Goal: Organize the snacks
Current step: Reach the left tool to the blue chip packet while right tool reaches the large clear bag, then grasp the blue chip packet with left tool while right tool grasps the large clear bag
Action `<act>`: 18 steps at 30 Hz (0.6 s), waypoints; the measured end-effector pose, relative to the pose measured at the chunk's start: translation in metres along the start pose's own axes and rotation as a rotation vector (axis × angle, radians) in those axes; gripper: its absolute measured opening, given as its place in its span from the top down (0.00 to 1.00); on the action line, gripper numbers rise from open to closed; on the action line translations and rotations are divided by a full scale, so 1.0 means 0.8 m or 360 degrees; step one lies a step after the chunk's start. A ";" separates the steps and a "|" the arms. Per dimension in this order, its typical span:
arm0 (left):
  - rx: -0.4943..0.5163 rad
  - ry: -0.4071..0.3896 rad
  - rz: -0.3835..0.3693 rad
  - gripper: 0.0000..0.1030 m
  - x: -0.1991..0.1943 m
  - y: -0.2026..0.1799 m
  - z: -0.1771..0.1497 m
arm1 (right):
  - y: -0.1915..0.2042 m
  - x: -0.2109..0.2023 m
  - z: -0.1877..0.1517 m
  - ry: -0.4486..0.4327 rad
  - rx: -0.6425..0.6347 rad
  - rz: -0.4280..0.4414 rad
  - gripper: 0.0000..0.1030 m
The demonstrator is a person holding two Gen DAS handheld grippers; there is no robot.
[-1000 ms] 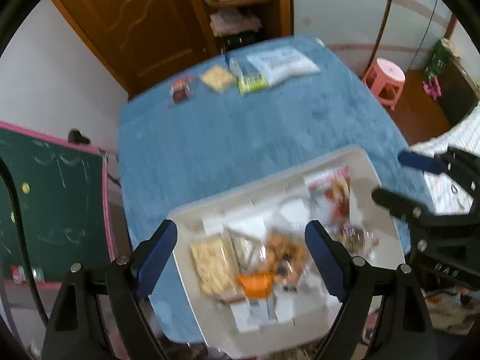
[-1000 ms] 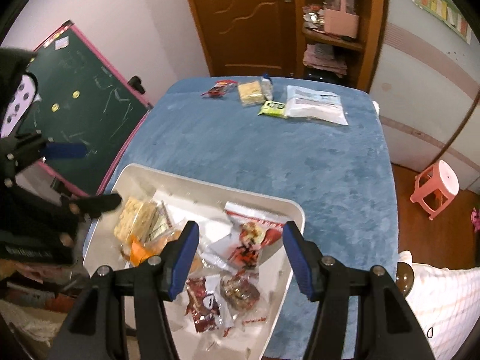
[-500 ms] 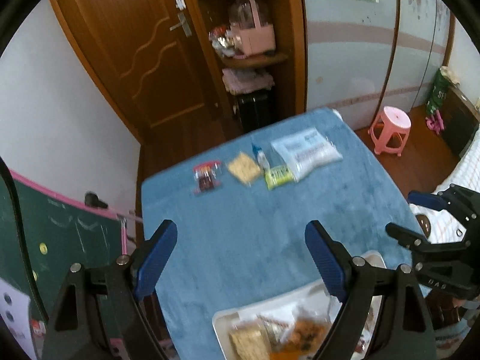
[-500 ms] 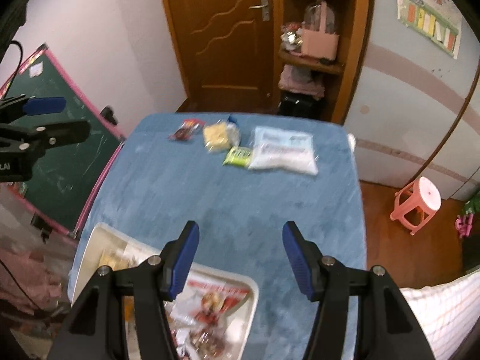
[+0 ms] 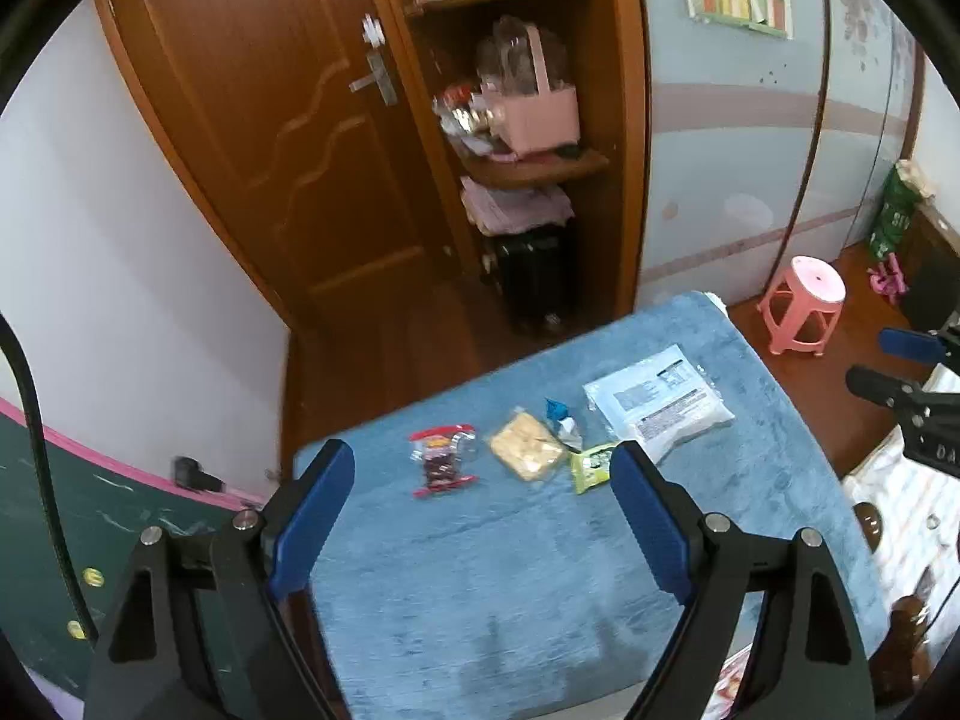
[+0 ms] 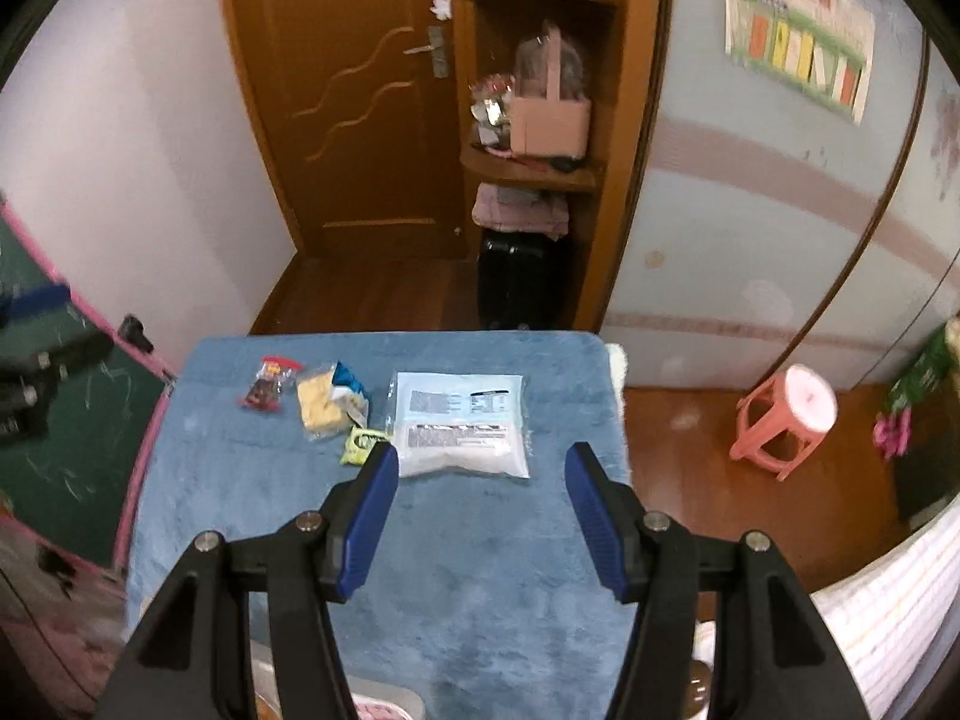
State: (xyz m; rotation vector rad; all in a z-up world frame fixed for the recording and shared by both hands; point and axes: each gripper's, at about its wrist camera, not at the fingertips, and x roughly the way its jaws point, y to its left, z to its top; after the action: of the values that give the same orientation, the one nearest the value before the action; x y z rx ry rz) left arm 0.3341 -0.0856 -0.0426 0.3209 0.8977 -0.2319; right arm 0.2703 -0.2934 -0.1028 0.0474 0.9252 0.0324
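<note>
Snacks lie in a row at the far end of the blue-covered table: a red packet, a yellow cracker pack, a small blue-and-white packet, a green packet and a large white bag. In the right wrist view they show as the red packet, cracker pack, green packet and white bag. My left gripper is open and empty above the table. My right gripper is open and empty, just short of the white bag.
A white tray's corner with snacks shows at the near table edge. A green chalkboard stands left of the table. A pink stool stands to the right. A wooden door and shelves lie beyond.
Both grippers have tilted up and away from the tray of snacks. The tray has dropped almost out of view and the far row of snacks now sits nearer the fingers. Both stay open.
</note>
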 end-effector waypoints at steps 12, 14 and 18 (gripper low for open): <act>-0.0004 0.0381 -0.0111 0.16 0.200 -0.034 0.002 | -0.048 0.194 0.013 0.0389 0.0403 0.0168 0.43; -0.0021 0.0449 -0.0100 0.16 0.234 -0.045 0.002 | -0.054 0.232 0.009 0.0456 0.0444 0.0171 0.43; -0.0045 0.0521 -0.0145 0.16 0.279 -0.066 0.006 | -0.067 0.286 0.002 0.0547 0.0511 0.0195 0.43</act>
State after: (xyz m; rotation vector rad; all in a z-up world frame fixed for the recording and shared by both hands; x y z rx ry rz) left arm 0.4549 -0.1502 -0.2267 0.2967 1.2398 -0.2548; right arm 0.4092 -0.3361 -0.2872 0.4064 1.2637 0.0050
